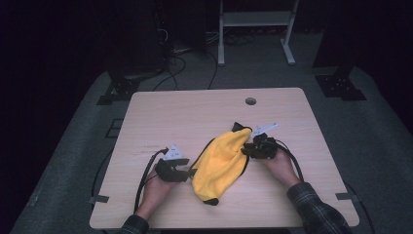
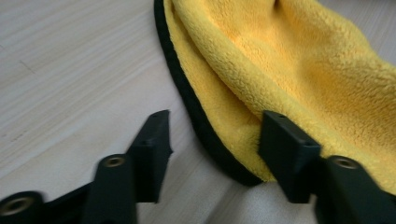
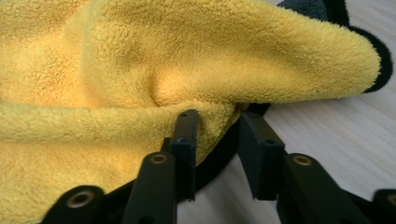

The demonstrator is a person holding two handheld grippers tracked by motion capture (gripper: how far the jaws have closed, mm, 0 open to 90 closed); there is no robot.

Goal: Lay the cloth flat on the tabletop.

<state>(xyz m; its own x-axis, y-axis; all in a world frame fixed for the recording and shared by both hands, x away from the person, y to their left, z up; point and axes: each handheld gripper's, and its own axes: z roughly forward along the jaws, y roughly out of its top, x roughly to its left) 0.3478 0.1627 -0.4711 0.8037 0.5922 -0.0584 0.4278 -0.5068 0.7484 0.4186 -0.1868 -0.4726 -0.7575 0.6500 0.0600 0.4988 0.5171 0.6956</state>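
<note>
The yellow cloth [image 1: 221, 163], black-edged, lies bunched mid-worktop [image 1: 195, 112] between your hands; it looks soft, light and floppy, so it should sag and slide unless you pinch its black hem [image 2: 205, 135]. Your left claw [image 2: 212, 149] stands half-wide astride the near-left hem, not yet pressing, while your right claw [image 3: 217, 140] is narrow with the far-right edge between its jaws. I can read no label or writing.

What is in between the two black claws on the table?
The yellow cloth with black trim lies between the left claw and the right claw, seen in the high view; each claw reaches an edge of it.
</note>
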